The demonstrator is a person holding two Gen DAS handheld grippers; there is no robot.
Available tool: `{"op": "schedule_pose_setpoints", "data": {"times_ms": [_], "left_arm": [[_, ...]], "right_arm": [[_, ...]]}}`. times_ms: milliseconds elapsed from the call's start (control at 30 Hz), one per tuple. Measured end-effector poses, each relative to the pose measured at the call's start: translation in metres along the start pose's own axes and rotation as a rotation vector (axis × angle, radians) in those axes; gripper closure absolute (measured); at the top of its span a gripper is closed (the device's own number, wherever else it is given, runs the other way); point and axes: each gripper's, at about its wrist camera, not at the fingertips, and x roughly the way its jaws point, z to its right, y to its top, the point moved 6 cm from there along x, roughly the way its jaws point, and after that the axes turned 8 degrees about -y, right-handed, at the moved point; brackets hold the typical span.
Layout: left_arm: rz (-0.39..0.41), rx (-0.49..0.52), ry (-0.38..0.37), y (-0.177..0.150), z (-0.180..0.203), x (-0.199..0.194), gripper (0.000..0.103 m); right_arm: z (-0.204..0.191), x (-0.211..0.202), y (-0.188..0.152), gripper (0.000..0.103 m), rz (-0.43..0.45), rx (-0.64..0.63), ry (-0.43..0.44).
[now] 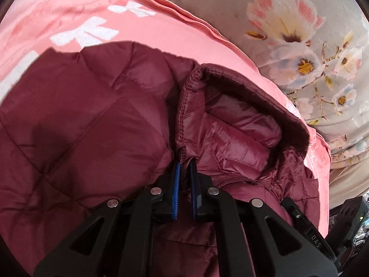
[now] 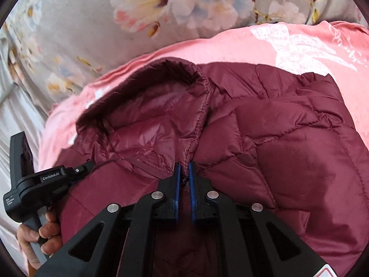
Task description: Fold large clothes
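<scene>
Both tongs, left tongs [image 1: 183, 164] and right tongs [image 2: 183, 166], pinching maroon jacket [image 1: 92, 120] hood hem.

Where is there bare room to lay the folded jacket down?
Bare floral bedsheet lies beyond the pink garment, and beside it at the hood side. The middle is crowded: maroon jacket on pink, both grippers pinching it.

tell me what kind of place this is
Most likely a bedroom at home, with the work done on a bed. A floral bedsheet covers the soft surface, a pink blanket is spread over it, and a maroon hooded puffer jacket lies on top, pinched by both grippers.
</scene>
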Motion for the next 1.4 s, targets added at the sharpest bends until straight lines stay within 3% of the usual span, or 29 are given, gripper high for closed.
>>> {"op": "schedule_pose_setpoints", "data": {"times_ms": [300,467,567,633,667,900,1133,1267,1400], "left_arm": [[0.042,0.142,0.113,-0.008,0.013,0.006,0.093],[0.051,0.141,0.115,-0.006,0.013,0.001,0.091],[0.072,0.123,0.100,-0.003,0.013,-0.018,0.081],[0.110,0.118,0.089,0.004,0.015,-0.036,0.067],[0.127,0.115,0.084,0.008,0.016,-0.043,0.063],[0.194,0.057,0.068,0.067,0.033,-0.064,0.062],[0.212,-0.020,0.066,0.110,0.043,-0.037,0.062],[0.204,-0.018,0.102,0.118,0.045,-0.013,0.062],[0.153,-0.010,0.091,0.113,0.047,0.002,0.062]], "right_arm": [[0.000,0.006,-0.003,0.098,-0.018,-0.026,-0.040],[0.004,-0.004,-0.001,0.093,0.000,0.009,0.032],[0.009,-0.028,-0.002,0.084,0.043,0.045,0.057],[0.014,-0.041,0.002,0.082,0.065,0.068,0.074],[0.017,-0.049,0.008,0.081,0.084,0.079,0.072],[0.014,-0.059,0.073,0.081,0.164,0.133,0.052],[0.001,-0.021,0.121,0.081,0.170,0.214,0.060],[-0.004,-0.001,0.129,0.081,0.176,0.232,0.049],[-0.005,0.004,0.126,0.080,0.143,0.265,0.123]]}}
